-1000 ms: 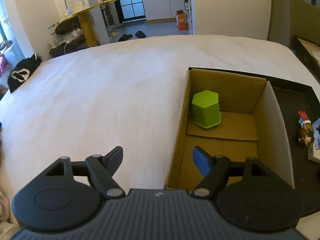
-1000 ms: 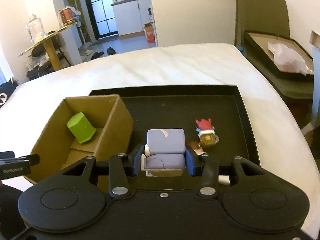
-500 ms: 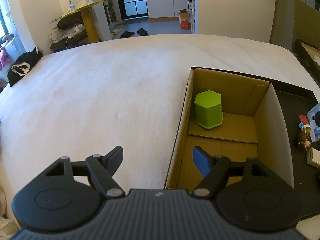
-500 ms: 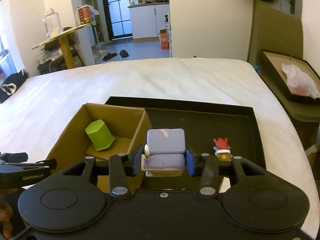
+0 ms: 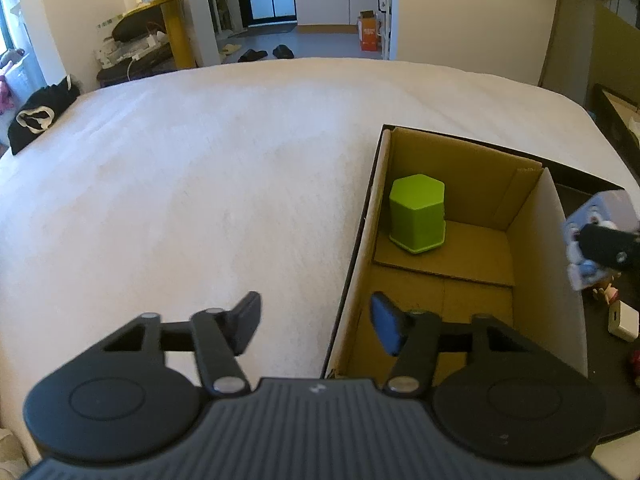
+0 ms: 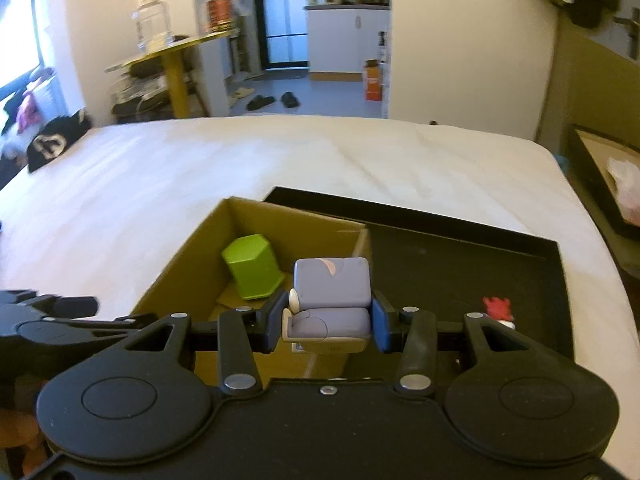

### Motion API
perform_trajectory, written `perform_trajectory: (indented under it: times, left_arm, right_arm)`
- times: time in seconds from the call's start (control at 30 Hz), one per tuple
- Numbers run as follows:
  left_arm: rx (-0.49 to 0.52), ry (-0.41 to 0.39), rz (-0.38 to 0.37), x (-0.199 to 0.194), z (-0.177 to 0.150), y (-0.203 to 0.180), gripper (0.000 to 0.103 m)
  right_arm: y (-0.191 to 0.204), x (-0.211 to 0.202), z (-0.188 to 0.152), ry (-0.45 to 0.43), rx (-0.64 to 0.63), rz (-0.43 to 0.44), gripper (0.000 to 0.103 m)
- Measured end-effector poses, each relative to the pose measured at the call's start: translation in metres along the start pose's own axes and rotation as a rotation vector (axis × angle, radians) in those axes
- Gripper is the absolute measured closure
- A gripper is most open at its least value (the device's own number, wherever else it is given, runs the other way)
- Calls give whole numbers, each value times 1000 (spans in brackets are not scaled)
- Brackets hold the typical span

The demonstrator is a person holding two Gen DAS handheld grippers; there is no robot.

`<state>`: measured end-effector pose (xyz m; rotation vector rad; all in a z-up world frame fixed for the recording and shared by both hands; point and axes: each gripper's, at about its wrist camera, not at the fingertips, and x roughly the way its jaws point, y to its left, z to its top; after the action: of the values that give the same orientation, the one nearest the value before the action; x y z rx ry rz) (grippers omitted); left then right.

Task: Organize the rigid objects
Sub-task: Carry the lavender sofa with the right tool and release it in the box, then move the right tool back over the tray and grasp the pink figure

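Blue-grey figurine [image 6: 331, 304], clamped in our right gripper [image 6: 326, 326], hangs above the cardboard box [image 6: 256, 222] for dropping; our left gripper [image 5: 314, 326], empty, has just been narrowing.

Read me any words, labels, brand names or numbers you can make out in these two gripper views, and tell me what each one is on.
No text can be read in either view.
Left gripper: a small pale logo mark on its body, no letters.
Orange box on the far floor: print too blurred to read.
Canister on the yellow table: label too blurred to read.
Purple toy, green hexagonal container, cardboard box: no writing visible.
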<state>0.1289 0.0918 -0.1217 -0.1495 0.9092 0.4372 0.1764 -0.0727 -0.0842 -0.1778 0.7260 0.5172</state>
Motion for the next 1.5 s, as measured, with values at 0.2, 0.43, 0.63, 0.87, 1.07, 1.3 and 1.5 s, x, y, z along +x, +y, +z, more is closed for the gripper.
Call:
perform_trajectory:
  times: [0.2,0.43,0.63,0.87,1.07,1.3,1.5]
  left_arm:
    - [-22,14,-36,5,0,3,63]
    - [-8,7,-85,7,-2,0,89]
    - [-9,4,-100,7,-2,1,92]
    - [4,4,-104,8,-3,2,93]
    - [11,2,-101,8,-3,2,93]
    - [16,27,-103,10,3,0,93]
    - [44,64,-107,10,7,-4,93]
  right_arm:
    - [22,11,2,26,-71,43,60]
    - [35,23,5,42,-137,49,60]
    - [48,36,9,52,-280,94,59]
    - [56,24,13,35,-375,103,57]
    - [53,17,12,34,-360,78,41]
    - [44,8,6,18,-329,48,28]
    - [28,-3,-3,11,-250,37,27]
